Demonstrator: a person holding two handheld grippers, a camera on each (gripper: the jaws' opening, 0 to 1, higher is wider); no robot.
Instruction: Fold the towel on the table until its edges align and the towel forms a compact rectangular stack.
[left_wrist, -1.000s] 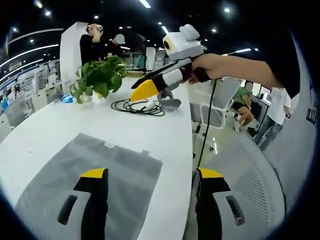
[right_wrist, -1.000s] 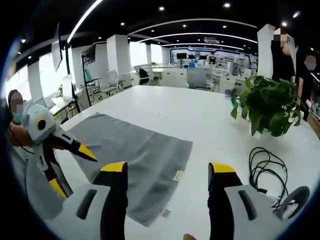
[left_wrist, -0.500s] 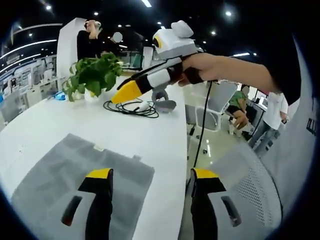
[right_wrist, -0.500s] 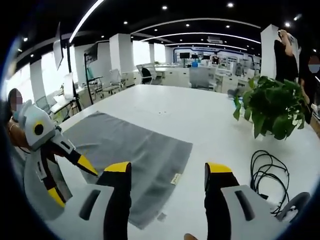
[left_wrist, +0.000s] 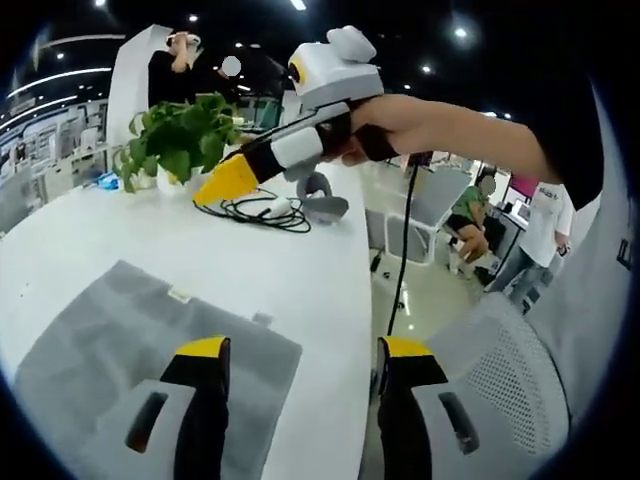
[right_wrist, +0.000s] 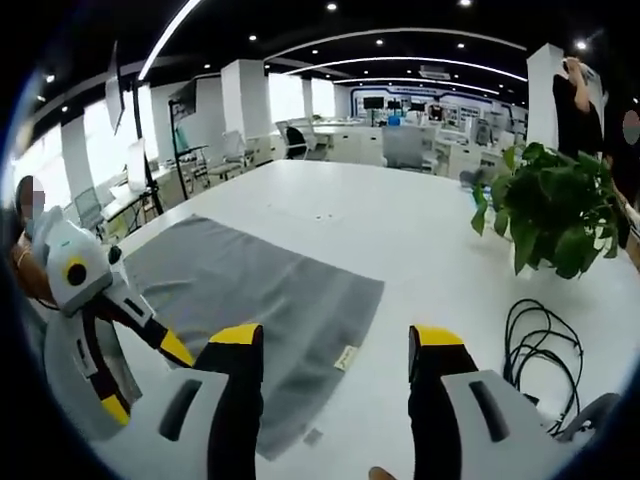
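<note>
A: Right gripper view: grey towel (right_wrist: 255, 290) lies flat on the white surface (right_wrist: 400, 235), unfolded, tag at its near edge. Right claw (right_wrist: 335, 345) spread, above the towel's near corner, pinching nothing.

B: Left claw (left_wrist: 300, 355)?

A: Jaws apart too, over the towel's (left_wrist: 110, 340) corner by the surface edge. Potted plant (right_wrist: 550, 215) and a black cable coil (right_wrist: 535, 345) sit well apart from the towel.

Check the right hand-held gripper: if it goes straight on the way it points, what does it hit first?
Most likely the grey towel: the open right hand-held gripper points down toward the near towel edge, by the small tag, on the white table. Depth is unclear, so bare table beside that edge is possible.
</note>
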